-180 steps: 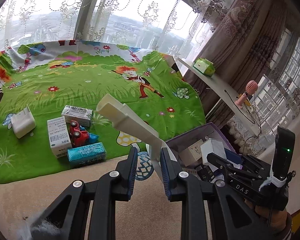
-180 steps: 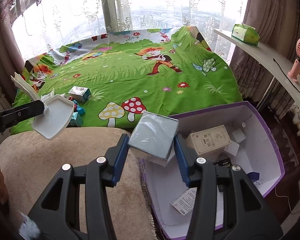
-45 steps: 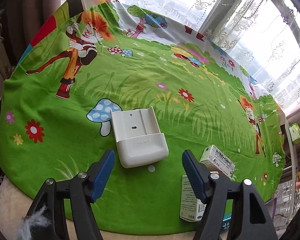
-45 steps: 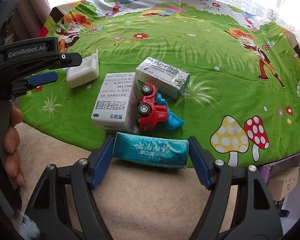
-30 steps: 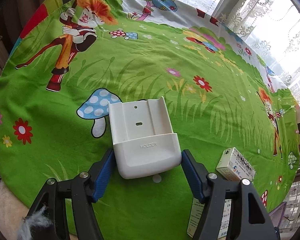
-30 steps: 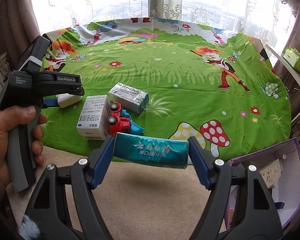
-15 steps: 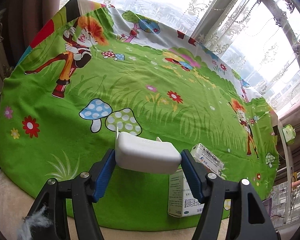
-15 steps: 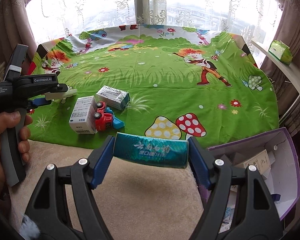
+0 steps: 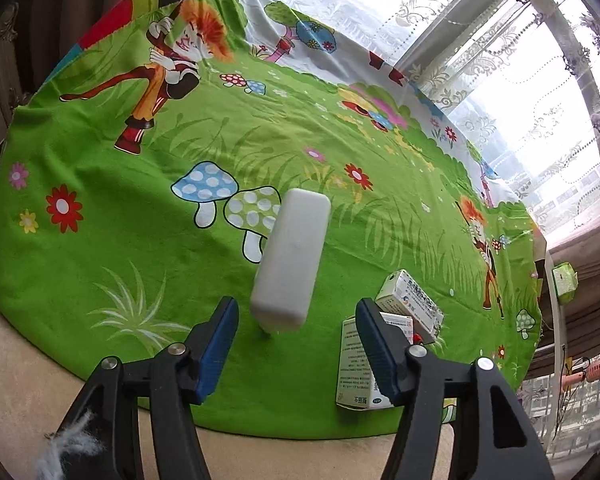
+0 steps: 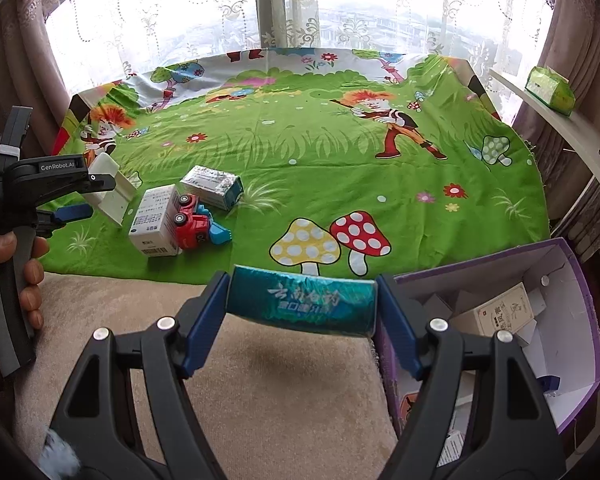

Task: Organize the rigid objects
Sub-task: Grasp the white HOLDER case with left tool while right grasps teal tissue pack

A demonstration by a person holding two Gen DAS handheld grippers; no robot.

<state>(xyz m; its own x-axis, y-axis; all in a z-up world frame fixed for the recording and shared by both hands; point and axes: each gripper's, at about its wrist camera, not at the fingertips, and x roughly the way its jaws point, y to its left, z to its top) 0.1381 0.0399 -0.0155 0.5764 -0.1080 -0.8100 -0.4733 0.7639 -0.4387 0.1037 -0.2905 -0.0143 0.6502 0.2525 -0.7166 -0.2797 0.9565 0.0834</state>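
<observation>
My right gripper (image 10: 300, 320) is shut on a teal tissue pack (image 10: 302, 305) and holds it above the beige couch edge, left of the purple box (image 10: 576, 344). My left gripper (image 9: 296, 344) is open. The white holder (image 9: 290, 258) is out of its jaws, tilted on end just ahead of the fingertips over the green cloth. The holder also shows in the right wrist view (image 10: 112, 188), leaning beside the left gripper. A white medicine box (image 10: 156, 220), a red toy truck (image 10: 192, 222) and a second medicine box (image 10: 214, 186) lie together on the cloth.
The green cartoon cloth (image 10: 340, 168) covers the surface. The purple box holds several small boxes. A beige cushion (image 10: 280, 400) runs along the near edge. A shelf (image 10: 572, 132) at right carries a green tissue pack (image 10: 550, 90).
My left gripper closed on the white holder, lifted it, and now has opened; the holder has slipped out and tilts on end. My right gripper lifted the teal pack and drew back toward the purple box.
</observation>
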